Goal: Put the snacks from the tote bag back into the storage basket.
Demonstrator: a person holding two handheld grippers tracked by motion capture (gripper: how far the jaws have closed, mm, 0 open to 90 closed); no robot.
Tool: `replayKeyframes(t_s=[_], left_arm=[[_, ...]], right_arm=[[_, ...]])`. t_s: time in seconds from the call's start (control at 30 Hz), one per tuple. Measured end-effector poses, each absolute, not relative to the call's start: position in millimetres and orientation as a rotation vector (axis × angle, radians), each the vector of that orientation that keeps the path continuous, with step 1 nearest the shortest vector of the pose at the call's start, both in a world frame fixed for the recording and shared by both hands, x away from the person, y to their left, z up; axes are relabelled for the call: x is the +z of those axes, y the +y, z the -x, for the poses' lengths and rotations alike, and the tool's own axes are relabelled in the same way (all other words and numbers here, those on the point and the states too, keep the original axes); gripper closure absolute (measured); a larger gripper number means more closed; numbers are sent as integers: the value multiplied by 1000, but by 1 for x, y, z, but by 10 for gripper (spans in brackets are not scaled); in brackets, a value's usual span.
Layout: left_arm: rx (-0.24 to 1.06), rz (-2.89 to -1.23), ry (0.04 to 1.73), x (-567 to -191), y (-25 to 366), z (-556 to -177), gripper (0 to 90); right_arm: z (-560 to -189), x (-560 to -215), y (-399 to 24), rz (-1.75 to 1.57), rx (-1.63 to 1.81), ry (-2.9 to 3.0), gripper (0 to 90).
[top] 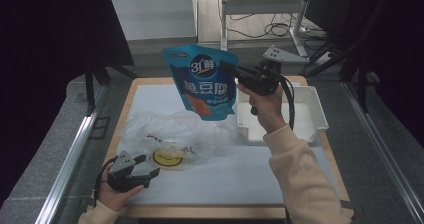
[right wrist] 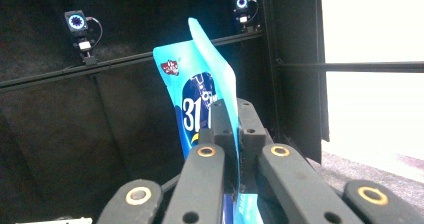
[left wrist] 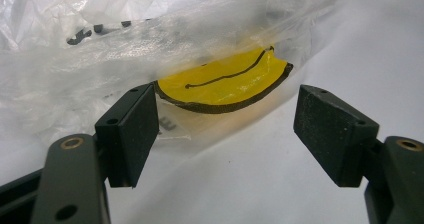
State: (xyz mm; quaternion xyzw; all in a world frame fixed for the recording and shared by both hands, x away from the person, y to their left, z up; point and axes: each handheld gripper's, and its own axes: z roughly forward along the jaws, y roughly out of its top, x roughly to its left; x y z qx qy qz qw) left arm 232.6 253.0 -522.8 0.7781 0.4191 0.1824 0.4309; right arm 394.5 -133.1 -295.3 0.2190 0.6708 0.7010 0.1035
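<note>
A blue snack pouch [top: 203, 82] with white print hangs in the air above the table's far middle. My right gripper [top: 235, 71] is shut on its upper right edge; in the right gripper view the pouch [right wrist: 197, 94] stands pinched between the two jaws of that gripper [right wrist: 233, 119]. A clear plastic bag [top: 170, 134] with a yellow smiley print [top: 168, 157] lies crumpled on the white table sheet. My left gripper [top: 144, 160] rests at the front left, open, its jaws on either side of the bag's near edge [left wrist: 220, 84] in the left gripper view.
A white plastic tray [top: 310, 115] stands at the table's right, just behind my right forearm. The wooden table edge [top: 220, 211] runs along the front. Dark curtains and metal rails flank both sides.
</note>
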Motion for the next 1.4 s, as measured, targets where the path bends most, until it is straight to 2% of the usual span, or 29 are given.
replayKeyframes(t_s=[0.6, 1.4], left_arm=[[457, -1941, 1048, -523, 253, -233, 259], [454, -1945, 1052, -523, 253, -233, 259]], right_arm=[[-396, -290, -169, -688, 2037, 1917, 893], [-423, -293, -225, -804, 1945, 1818, 893]])
